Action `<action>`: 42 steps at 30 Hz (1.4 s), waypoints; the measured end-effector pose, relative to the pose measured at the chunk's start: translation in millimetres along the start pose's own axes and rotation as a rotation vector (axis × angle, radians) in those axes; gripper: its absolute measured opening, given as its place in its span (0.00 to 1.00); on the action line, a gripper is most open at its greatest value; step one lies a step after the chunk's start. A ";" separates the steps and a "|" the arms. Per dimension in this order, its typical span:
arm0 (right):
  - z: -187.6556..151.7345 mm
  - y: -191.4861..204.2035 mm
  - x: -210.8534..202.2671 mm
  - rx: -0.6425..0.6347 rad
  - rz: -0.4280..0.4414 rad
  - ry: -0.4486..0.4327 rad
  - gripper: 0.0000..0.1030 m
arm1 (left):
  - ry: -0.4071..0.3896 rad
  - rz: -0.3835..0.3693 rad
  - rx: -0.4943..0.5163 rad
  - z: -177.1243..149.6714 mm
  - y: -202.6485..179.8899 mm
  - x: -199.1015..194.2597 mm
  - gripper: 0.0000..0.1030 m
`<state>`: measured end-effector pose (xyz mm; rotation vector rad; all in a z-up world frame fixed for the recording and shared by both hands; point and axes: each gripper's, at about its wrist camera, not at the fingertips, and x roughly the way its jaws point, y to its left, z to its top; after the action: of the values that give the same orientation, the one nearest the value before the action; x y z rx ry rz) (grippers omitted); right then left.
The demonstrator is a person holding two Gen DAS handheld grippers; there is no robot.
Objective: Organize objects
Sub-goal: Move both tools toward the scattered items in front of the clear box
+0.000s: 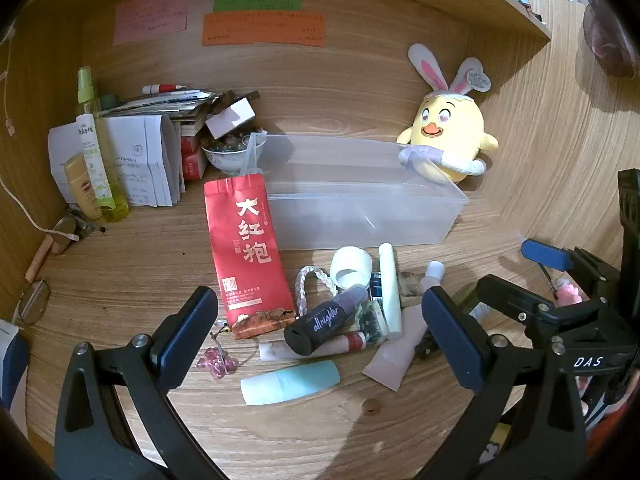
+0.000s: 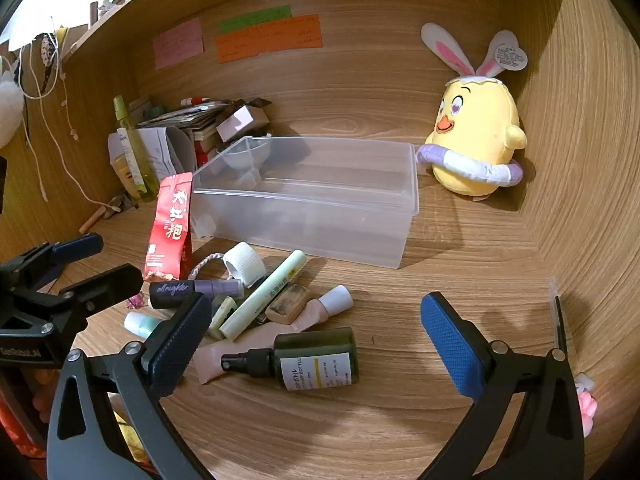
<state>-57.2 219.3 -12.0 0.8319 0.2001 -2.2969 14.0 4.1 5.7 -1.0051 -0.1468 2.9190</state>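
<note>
grippers sit nearest, both spread wide and gripping nothing: the left gripper (image 1: 320, 324) hangs over the scattered toiletries, the right gripper (image 2: 316, 332) beside it, just above the wooden desk (image 2: 360, 420). between the right one's blue pads lies a dark green pump bottle (image 2: 316, 356) on its side, not touched by either pad. closest to the left one is a mint tube (image 1: 290, 382), with a small pink charm (image 1: 218, 362) just left of it. a little further on lies the main heap — a black and purple spray bottle (image 1: 326, 320) marked "all nighter", resting across a pale pink tube (image 1: 312, 348), a long pale green tube (image 1: 390, 290), a white roll of tape (image 1: 350, 270) and a braided cord loop (image 1: 308, 288). a red tea pouch (image 1: 248, 256) stands tilted at the heap's left, its top against the clear plastic bin (image 2: 312, 204). the bin stands open behind the heap, apart from it, with nothing visible inside. a yellow chick plush (image 2: 476, 140) with rabbit ears sits at the bin's far right corner — touching its rim in the left view. at far left, bottles (image 1: 94, 160), folded papers (image 1: 148, 160) and a small bowl (image 1: 232, 156) crowd the corner, and coloured notes (image 2: 268, 36) are stuck on the back wall.
</note>
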 end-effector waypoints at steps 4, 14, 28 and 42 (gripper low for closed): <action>-0.2 0.9 0.0 -0.005 -0.004 -0.001 1.00 | -0.003 -0.001 0.003 0.4 -0.2 -0.7 1.00; -0.4 3.0 -1.4 -0.010 -0.008 -0.003 1.00 | 0.005 -0.001 0.000 -0.6 -0.6 0.8 1.00; 1.1 1.2 -1.0 -0.002 0.004 0.003 1.00 | 0.005 -0.003 -0.011 -1.2 1.8 0.6 1.00; 1.3 2.8 0.7 -0.005 0.009 -0.004 1.00 | 0.031 -0.058 -0.051 -3.7 7.9 5.9 1.00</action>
<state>-56.4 216.3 -11.1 0.8241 0.1993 -2.2885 11.5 -3.0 -1.6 -1.0346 -0.2458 2.8594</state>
